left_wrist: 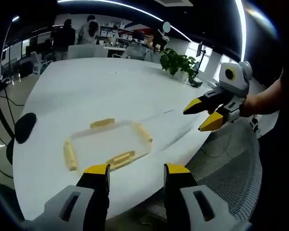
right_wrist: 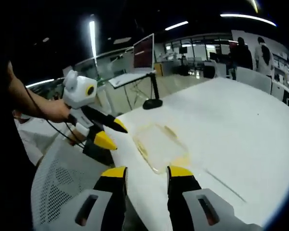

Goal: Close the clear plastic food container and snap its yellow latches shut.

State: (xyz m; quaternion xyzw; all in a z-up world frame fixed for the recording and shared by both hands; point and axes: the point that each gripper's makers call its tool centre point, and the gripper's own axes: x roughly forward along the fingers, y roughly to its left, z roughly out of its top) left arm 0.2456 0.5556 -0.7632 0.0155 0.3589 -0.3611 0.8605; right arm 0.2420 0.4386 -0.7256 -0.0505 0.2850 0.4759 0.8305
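Your left tool [left_wrist: 135, 169] and right tool [right_wrist: 145, 172] both hang released, holding nothing, short of the clear rectangular plastic food container [left_wrist: 108, 142] lying near the white worktop's [left_wrist: 96, 91] edge. Its yellow latches [left_wrist: 70, 155] appear splayed outward, unsnapped. Judged step: approach. Next, press each latch home squarely.

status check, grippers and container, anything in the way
Left gripper open, right gripper open, both empty above the table. Clear container lid on, yellow latches look unsnapped. Path clear.
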